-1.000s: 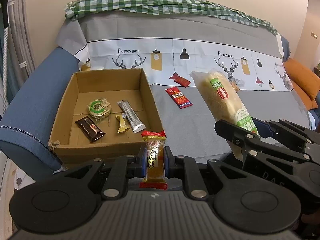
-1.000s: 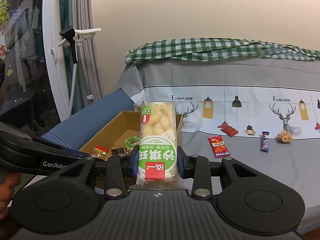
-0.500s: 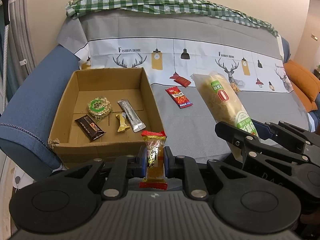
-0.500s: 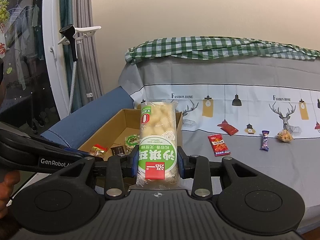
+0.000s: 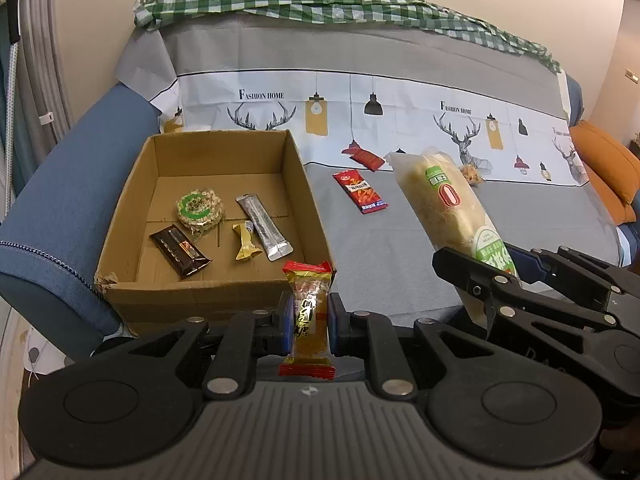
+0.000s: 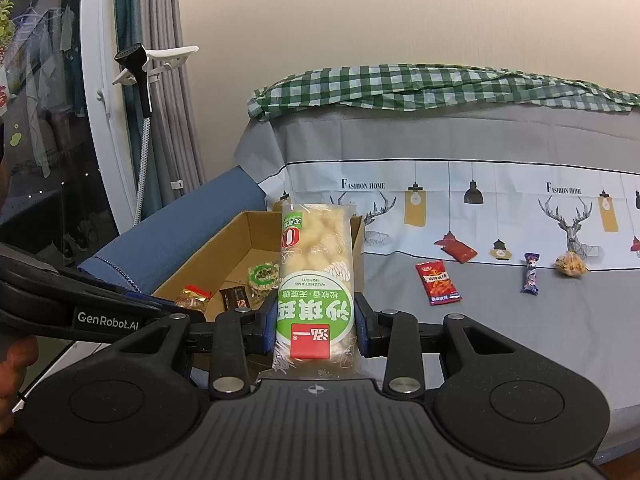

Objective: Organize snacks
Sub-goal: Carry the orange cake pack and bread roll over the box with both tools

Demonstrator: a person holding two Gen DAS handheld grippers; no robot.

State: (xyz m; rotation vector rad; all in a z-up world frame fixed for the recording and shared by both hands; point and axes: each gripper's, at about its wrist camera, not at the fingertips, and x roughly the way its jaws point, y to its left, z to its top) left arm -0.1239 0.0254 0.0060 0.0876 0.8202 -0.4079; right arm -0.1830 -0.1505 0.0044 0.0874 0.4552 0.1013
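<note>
My left gripper (image 5: 308,322) is shut on a small orange candy in a red-ended wrapper (image 5: 309,312), held just in front of the near wall of the cardboard box (image 5: 216,298). Inside the box lie a round green-labelled rice cake (image 5: 200,210), a dark chocolate bar (image 5: 180,252), a yellow wrapped sweet (image 5: 245,242) and a silver stick sachet (image 5: 264,227). My right gripper (image 6: 316,322) is shut on a long green-labelled pastry pack (image 6: 316,276), upright, right of the box; the same pack (image 5: 448,204) shows in the left wrist view.
On the grey sofa cover lie a red sachet (image 5: 360,192), a second red packet (image 5: 363,158), a blue-wrapped candy (image 6: 530,273) and a clear bag of orange snacks (image 6: 571,264). The blue sofa arm (image 5: 72,200) borders the box; an orange cushion (image 5: 608,168) sits far right.
</note>
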